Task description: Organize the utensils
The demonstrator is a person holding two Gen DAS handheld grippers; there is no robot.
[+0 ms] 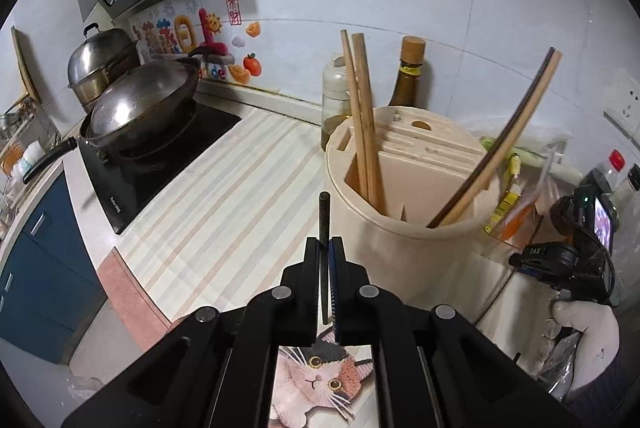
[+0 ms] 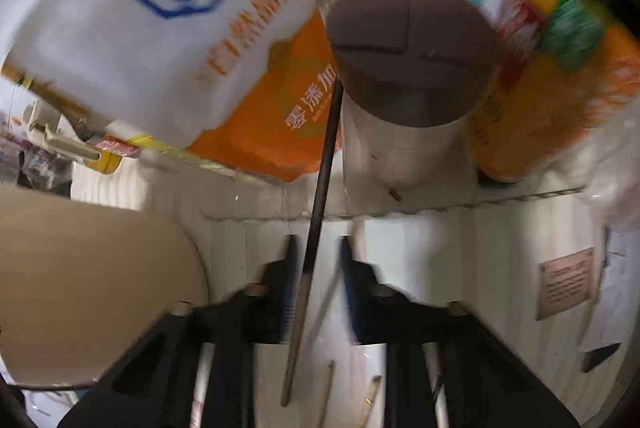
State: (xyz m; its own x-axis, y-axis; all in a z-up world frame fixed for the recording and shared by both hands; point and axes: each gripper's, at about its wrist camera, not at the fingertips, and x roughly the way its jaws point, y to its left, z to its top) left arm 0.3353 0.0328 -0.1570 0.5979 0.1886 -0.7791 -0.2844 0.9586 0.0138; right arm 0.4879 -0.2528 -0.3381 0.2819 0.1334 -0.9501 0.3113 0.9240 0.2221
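Observation:
In the left wrist view my left gripper [image 1: 325,248] is shut on a dark chopstick [image 1: 324,218] that sticks up just left of a cream utensil holder [image 1: 400,228]. The holder has two light wooden chopsticks [image 1: 366,124] in a left slot and a dark and a light one [image 1: 508,144] leaning right. My right gripper [image 1: 576,248] shows at the far right in a gloved hand. In the blurred right wrist view my right gripper [image 2: 316,248] is open; a dark chopstick [image 2: 316,220] runs between its fingers, which do not touch it. More chopsticks [image 2: 326,392] lie below.
A wok [image 1: 140,104] and steel pot [image 1: 100,56] sit on a black cooktop [image 1: 160,164] at the left. Bottles [image 1: 412,72] stand behind the holder. Close ahead of the right gripper are a white and orange salt bag [image 2: 180,40], a brown-lidded jar [image 2: 408,40] and an orange package [image 2: 560,68].

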